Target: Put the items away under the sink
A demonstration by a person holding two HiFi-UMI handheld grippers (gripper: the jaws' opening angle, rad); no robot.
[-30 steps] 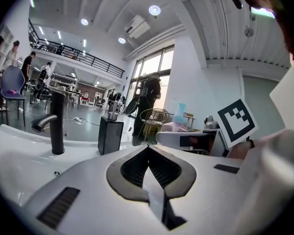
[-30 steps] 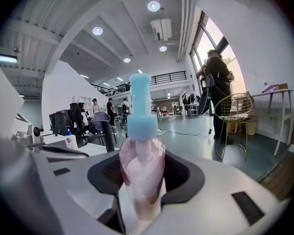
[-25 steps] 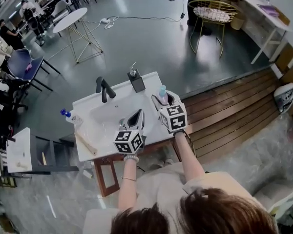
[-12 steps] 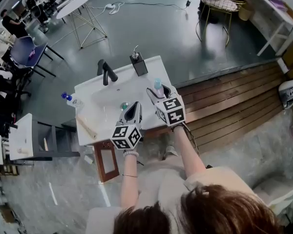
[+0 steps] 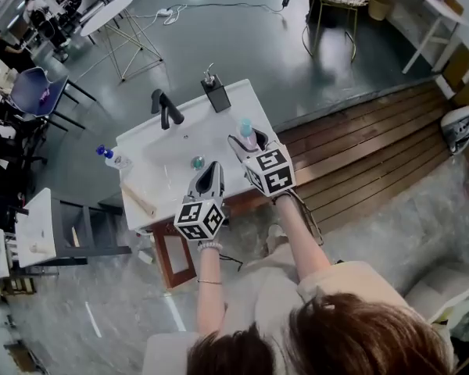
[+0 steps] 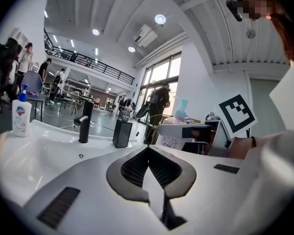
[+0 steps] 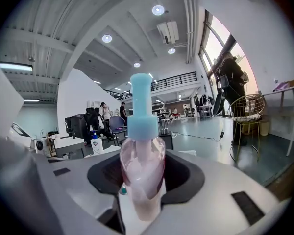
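Sink surface (image 5: 152, 153) bore a black dispenser (image 5: 216, 97) and blue-capped bottle (image 5: 109, 157) flanking the faucet (image 5: 166, 108), while the right claw (image 7: 143, 190) grasped a pink pump bottle (image 5: 247, 133) and the left claw (image 6: 149, 173) was clenched empty, so stowing appeared barely begun.

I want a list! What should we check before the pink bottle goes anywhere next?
1. Grip on the pink pump bottle: ok. The right gripper is closed on its sides.
2. Bottle upright: ok. Its blue pump points up.
3. Left gripper free to help: ok. Its jaws are together with nothing between them.
4. Space under the sink counter: cannot tell. A brown cabinet door shows below the edge, but the inside is hidden.
5. Everything put away: not ok. The white bottle with a blue cap and the black dispenser stand on the counter.
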